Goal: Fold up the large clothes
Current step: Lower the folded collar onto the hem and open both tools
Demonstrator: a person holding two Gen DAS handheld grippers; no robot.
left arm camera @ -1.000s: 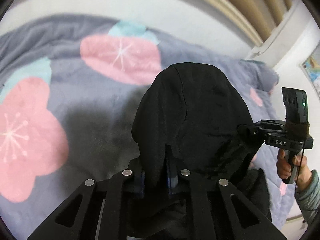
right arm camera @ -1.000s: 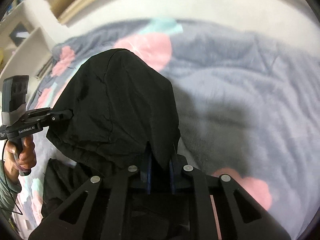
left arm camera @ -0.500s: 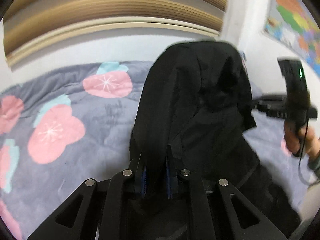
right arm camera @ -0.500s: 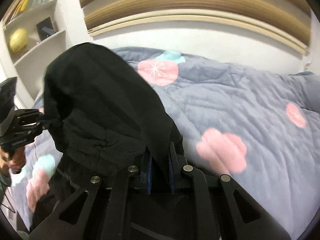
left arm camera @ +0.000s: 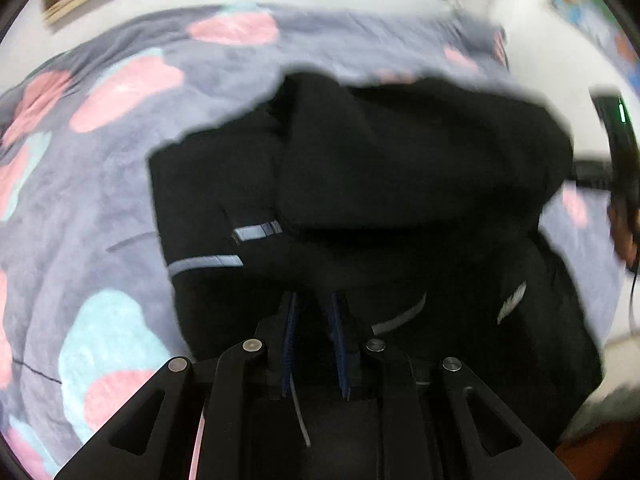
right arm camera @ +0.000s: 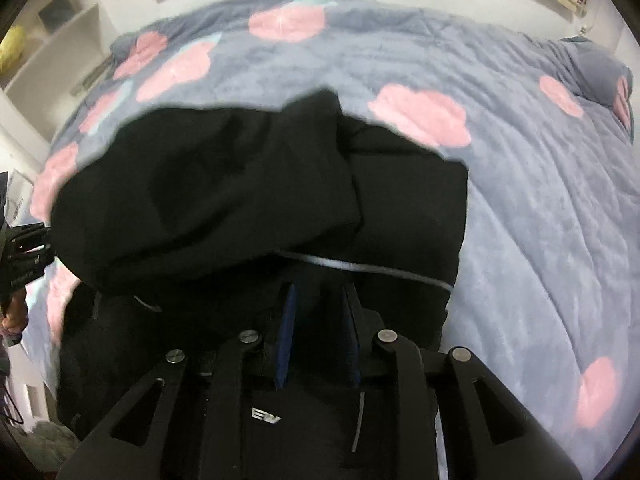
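Note:
A large black garment [left arm camera: 400, 160] with thin grey reflective stripes lies on the bed, its upper part folded over toward me onto the rest. My left gripper [left arm camera: 312, 300] points down at its near edge. Its jaws are opening, and the blue pads still stand narrow with black cloth between them. In the right wrist view the same garment [right arm camera: 220, 184] fills the middle. There my right gripper [right arm camera: 318, 292] has its jaws opening too. They stand clearly wider, with cloth lying loose in the gap. A person's hand [left arm camera: 624, 236] holds the other gripper at the right edge.
A grey-purple blanket [right arm camera: 540, 200] with pink and teal flowers covers the bed on all sides of the garment. A white wall and wooden headboard run along the far side. White shelves [right arm camera: 52, 40] with a yellow object [right arm camera: 10, 46] stand at the far left. The view is motion-blurred.
Both grippers carried the lifted black cloth across the bed and down, so the raised part now lies folded on the rest. The right jaws have widened; the left look about as narrow as before.

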